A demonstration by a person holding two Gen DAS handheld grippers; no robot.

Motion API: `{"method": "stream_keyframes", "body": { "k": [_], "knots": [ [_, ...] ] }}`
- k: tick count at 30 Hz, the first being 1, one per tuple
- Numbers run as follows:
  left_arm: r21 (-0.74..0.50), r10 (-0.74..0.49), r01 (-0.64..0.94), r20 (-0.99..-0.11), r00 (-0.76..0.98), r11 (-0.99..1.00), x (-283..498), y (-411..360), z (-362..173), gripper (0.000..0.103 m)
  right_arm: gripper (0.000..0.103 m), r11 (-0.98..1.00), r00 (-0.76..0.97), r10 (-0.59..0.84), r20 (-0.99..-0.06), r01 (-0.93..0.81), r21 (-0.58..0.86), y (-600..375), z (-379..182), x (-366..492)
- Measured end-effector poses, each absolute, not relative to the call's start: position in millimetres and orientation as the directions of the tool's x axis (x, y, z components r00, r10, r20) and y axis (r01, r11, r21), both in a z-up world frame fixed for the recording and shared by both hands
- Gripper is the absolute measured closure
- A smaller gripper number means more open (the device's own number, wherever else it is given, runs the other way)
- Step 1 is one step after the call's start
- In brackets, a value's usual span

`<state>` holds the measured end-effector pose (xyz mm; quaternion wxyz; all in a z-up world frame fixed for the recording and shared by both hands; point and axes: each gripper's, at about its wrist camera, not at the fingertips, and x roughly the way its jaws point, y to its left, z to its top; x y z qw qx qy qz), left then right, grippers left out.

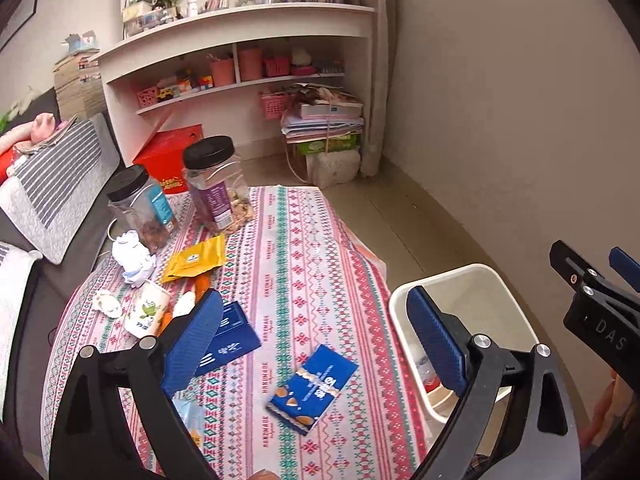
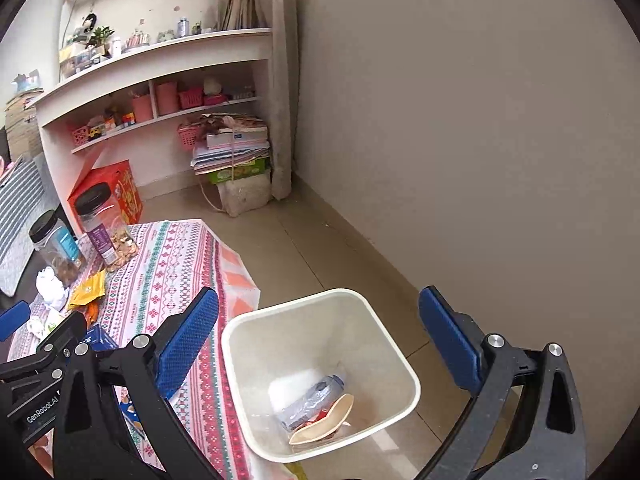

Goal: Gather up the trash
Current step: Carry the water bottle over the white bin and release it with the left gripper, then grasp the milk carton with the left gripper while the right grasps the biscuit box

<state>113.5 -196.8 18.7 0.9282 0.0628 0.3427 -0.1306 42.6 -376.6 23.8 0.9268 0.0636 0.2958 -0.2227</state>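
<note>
A white trash bin [image 2: 396, 360] stands on the floor by the table's right edge; it also shows in the left wrist view [image 1: 492, 280]. Inside it lie a crushed plastic bottle [image 2: 314, 400] and a cream wrapper [image 2: 324, 424]. My right gripper [image 2: 320, 340] is open and empty above the bin. My left gripper [image 1: 316, 336] is open and empty above the table. Beneath it lie a blue snack wrapper [image 1: 314, 388] and a dark blue packet [image 1: 234, 340]. Further left are a yellow pouch [image 1: 196, 258], crumpled white tissue [image 1: 132, 258] and a small white cup [image 1: 146, 312].
Two black-lidded clear jars [image 1: 216, 184] [image 1: 140, 208] stand at the table's far end on the patterned cloth [image 1: 300, 260]. A grey sofa with striped cushions [image 1: 56, 184] lies left. White shelves [image 1: 240, 40], a red box [image 1: 172, 152] and stacked books [image 1: 324, 120] stand beyond.
</note>
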Motion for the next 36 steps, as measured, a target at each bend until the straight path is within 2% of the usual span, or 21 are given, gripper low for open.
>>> {"method": "stream_keyframes", "body": {
  "k": [7, 15, 22, 31, 33, 34, 35, 36],
  "knots": [
    [0.025, -0.148, 0.228, -0.690, 0.708, 0.973, 121.6, -147.2, 0.2, 0.012, 0.007, 0.928, 0.726, -0.340, -0.598, 0.360, -0.091, -328.4, 9.5, 63.6],
    [0.052, -0.085, 0.216, -0.811, 0.579, 0.975, 148.3, -104.4, -32.3, 0.012, 0.007, 0.952, 0.682, -0.289, -0.671, 0.280, -0.125, -289.4, -15.0, 87.7],
    [-0.020, -0.069, 0.166, -0.953, 0.295, 0.986, 180.5, -61.2, -99.7, 0.012, 0.007, 0.965, 0.558, -0.151, -0.816, 0.261, 0.000, -282.2, -55.1, 115.2],
    [-0.099, -0.109, 0.111, -0.990, 0.088, 0.989, 188.6, -40.0, -151.0, 0.013, 0.007, 0.954, 0.410, -0.014, -0.912, 0.277, 0.111, -264.6, -105.6, 143.1],
    [-0.087, -0.100, 0.133, -0.991, 0.092, 0.987, 182.8, -38.6, -151.1, 0.021, 0.007, 0.956, 0.392, -0.010, -0.920, 0.272, 0.106, -256.6, -112.8, 148.0],
    [-0.090, -0.104, 0.146, -0.990, 0.093, 0.985, 179.8, -37.9, -150.8, 0.033, 0.007, 0.957, 0.384, -0.010, -0.923, 0.270, 0.102, -253.3, -115.7, 150.7],
    [-0.103, -0.118, 0.160, -0.989, 0.088, 0.982, 176.8, -36.7, -150.6, 0.051, 0.007, 0.958, 0.375, -0.010, -0.927, 0.269, 0.098, -249.4, -119.2, 153.4],
    [-0.122, -0.137, 0.170, -0.987, 0.083, 0.978, 173.5, -35.5, -150.1, 0.060, 0.007, 0.958, 0.366, -0.010, -0.930, 0.269, 0.095, -247.0, -122.3, 155.9]
  ]
}}
